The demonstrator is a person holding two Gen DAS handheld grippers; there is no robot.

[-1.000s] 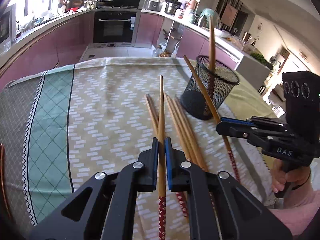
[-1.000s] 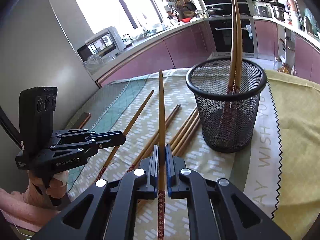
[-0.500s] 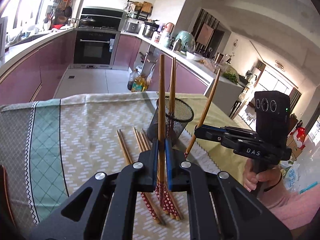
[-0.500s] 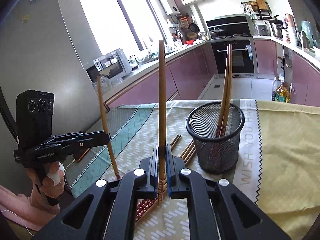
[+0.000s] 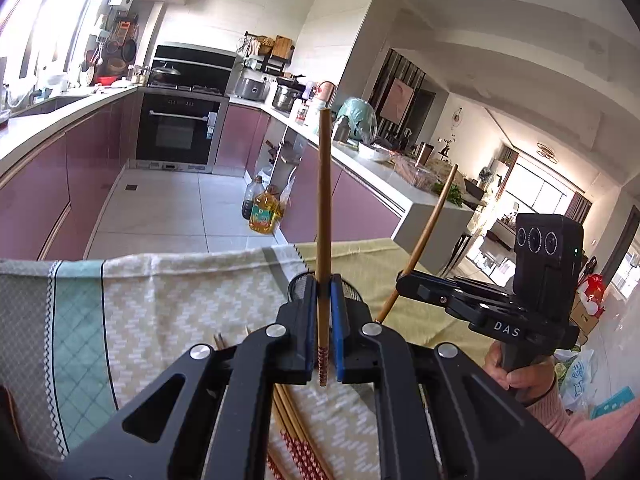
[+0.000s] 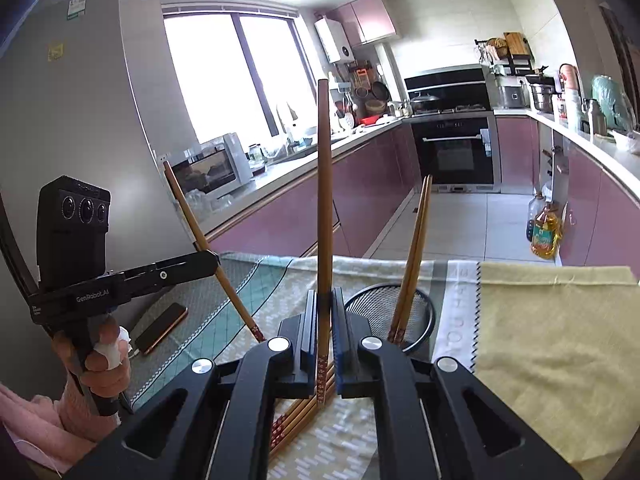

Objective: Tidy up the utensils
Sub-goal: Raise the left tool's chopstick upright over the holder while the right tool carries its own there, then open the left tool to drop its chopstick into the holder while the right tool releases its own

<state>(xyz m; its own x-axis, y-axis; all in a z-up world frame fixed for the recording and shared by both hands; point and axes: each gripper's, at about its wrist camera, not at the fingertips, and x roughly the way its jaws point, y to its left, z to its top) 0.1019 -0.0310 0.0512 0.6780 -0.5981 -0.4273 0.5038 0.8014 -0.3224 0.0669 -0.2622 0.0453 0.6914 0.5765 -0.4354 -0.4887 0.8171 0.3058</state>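
Chopsticks were the business here, and all places are given from the black mesh holder (image 6: 416,312) standing on the patterned tablecloth (image 6: 552,320), the largest thing in sight. Two chopsticks (image 6: 414,248) stood inside the holder, leaning together with their plain ends up. Just beside the holder, on its left in the right wrist view, several loose chopsticks (image 6: 304,412) lay side by side on the cloth. Above that spot the right gripper (image 6: 326,340) had its jaws clamped on one upright chopstick (image 6: 324,184), patterned end down. Farther left of the holder, the left gripper (image 5: 325,320) was likewise clamped on a single chopstick (image 5: 324,200), which the other camera showed tilted. A phone (image 6: 160,328) lay on the cloth well apart from the holder, beyond the left gripper.
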